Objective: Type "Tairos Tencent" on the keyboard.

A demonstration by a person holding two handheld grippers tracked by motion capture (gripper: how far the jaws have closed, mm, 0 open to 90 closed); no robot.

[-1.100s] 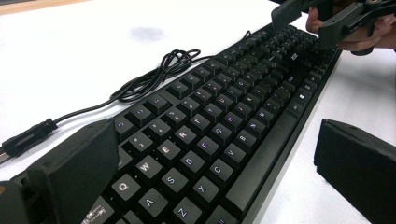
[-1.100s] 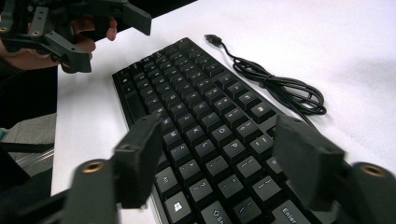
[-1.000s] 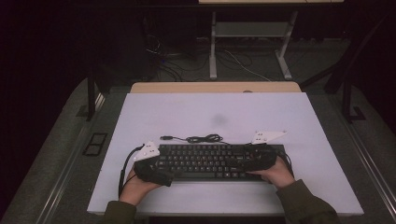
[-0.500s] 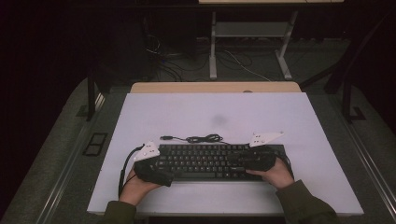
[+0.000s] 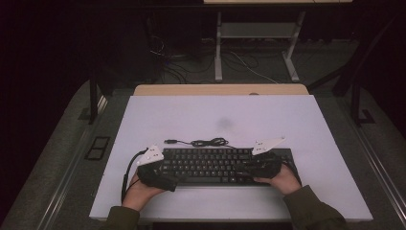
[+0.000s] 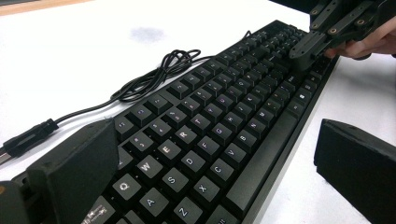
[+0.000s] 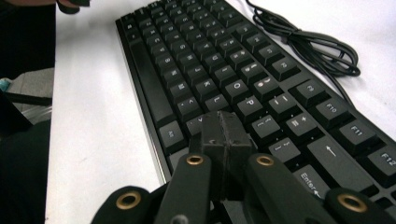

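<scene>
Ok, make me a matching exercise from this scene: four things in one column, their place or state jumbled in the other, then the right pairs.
Things
1. keyboard
2. cable
3. left gripper
4. right gripper

Place or state
A. jaws pressed together with nothing between them, tips over the keys near the Enter end
B. coiled loosely on the white table, just beyond the key rows
C. lies flat between the two hands, black
D. jaws wide apart, one at each long edge of the Q-A end

Pairs: 1-C, 2-B, 3-D, 4-A
</scene>
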